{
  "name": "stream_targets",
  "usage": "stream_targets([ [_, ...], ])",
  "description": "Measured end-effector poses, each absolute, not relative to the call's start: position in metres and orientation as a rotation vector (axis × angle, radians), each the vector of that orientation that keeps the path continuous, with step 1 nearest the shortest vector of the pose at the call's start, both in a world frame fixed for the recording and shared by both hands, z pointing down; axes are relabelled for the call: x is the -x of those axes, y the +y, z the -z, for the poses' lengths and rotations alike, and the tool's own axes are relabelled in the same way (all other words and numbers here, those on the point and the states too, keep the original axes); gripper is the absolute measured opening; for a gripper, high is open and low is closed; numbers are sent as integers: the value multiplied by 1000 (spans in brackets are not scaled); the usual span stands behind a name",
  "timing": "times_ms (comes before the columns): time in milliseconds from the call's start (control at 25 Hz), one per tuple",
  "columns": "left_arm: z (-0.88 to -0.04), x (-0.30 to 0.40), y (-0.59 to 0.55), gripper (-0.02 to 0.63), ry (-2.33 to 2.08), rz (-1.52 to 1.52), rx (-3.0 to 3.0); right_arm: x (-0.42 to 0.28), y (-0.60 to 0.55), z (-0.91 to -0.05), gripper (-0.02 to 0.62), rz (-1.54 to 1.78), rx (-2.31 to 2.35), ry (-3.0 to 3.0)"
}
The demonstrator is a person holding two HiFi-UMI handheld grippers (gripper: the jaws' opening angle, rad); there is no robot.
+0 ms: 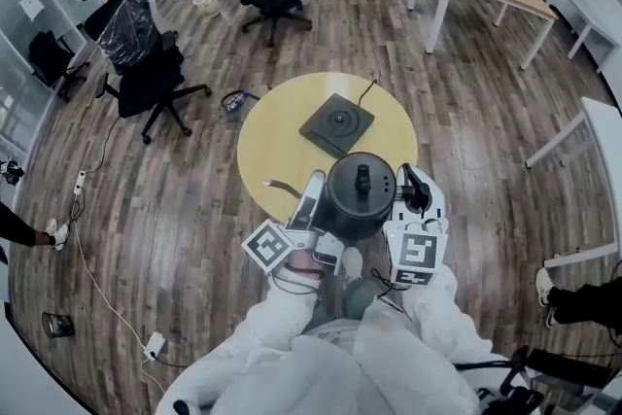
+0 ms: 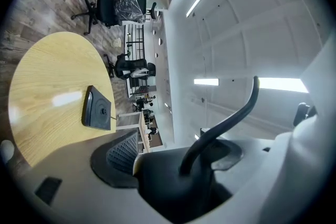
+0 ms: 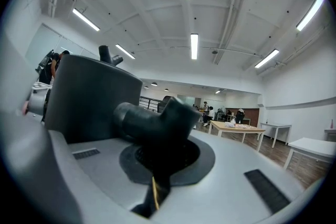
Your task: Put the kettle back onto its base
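Gripping kettle [image 1: 358, 197] from both sides: right gripper [image 1: 416, 196] clamped on its handle [image 3: 152, 123], left gripper [image 1: 314, 201] pinching opp. flank. Kettle hangs over near edge of table [image 1: 277, 146]; base [image 1: 337, 123] further on, well apart. Should carry fwd level, ctr over base, lower straight.

Noted dark, smooth, slightly glossy shell on kettle [image 1: 360, 199]. Matt black plastic on base [image 1: 336, 123]. Pale wood-grain top on table [image 1: 277, 151], smooth, with soft sheen. Brown, visibly grained wood planks on floor [image 1: 194, 228]. White cloth on sleeves [image 1: 282, 316].
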State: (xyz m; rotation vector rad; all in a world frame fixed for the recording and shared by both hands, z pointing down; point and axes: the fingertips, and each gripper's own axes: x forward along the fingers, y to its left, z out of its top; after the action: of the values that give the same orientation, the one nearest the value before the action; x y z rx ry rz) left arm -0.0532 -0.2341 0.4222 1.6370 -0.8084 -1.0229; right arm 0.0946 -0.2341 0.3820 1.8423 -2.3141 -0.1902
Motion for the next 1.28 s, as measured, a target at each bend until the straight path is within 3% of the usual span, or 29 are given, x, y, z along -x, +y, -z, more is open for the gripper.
stream_targets([
  [600,-421,41,-397,371,-886,1064,-1618,-107,-408,-383,11,188,-1766,-2398],
  [1280,-444,63,-499,368,-1049,985,-1644,-94,-509,-398,11,200,-1807,-2396],
])
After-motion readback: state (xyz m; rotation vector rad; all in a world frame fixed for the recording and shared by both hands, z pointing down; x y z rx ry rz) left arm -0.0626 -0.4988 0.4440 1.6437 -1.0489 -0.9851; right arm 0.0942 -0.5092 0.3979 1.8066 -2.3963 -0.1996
